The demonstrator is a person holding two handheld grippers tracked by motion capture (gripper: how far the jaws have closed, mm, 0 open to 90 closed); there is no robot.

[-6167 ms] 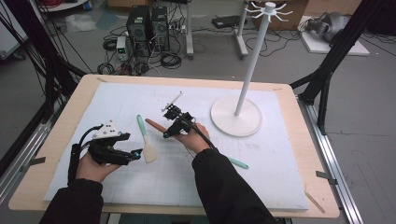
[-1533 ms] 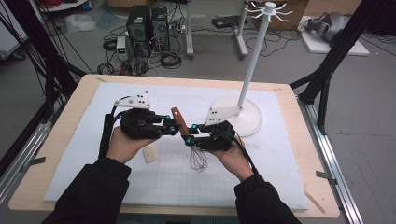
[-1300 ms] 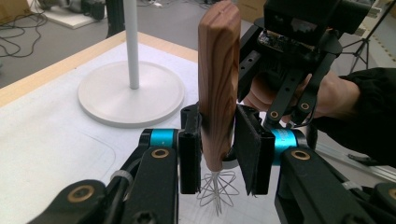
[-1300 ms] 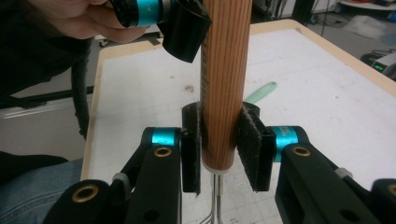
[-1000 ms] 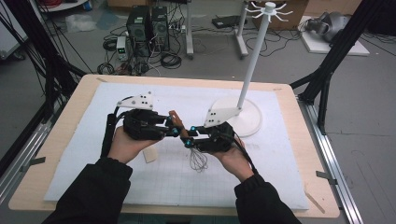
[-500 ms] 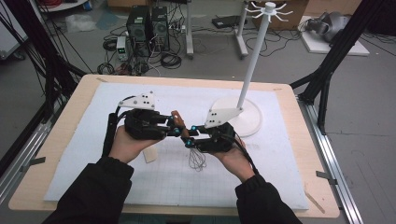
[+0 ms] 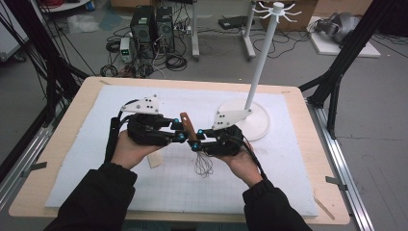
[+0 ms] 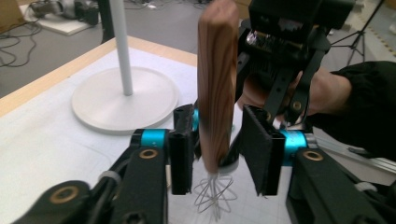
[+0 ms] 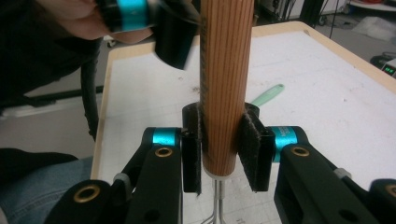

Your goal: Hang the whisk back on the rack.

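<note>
Nearest the person, the two forearms in dark sleeves came in over the white mat [image 7: 298, 183] and met at mid-table. The right gripper [image 7: 198, 139] was clamped on the whisk [image 7: 191, 131], both pads pressed flat against the lower end of its wooden handle just above the metal collar, as the right gripper view showed [image 9: 224, 154]. The whisk stood nearly upright, its wire loops [image 7: 204, 166] hanging just above the mat.

The left gripper [image 7: 180, 132] faced it from the other side. Its jaws had just been opening: in the left gripper view the handle [image 8: 215, 84] stood between them, one pad close against the wood, the other clearly off it, so this claw was loose and held nothing.

The step looked like a handover or regrip. To do it well, the right gripper should probably keep its hold firm until the left closed squarely on the handle above, clear of the other pads, keeping the whisk vertical.

Farther back stood the white hanging stand [image 7: 243, 120], its hooks [image 7: 274, 9] high above the table's wooden edge [image 7: 192, 82].
</note>
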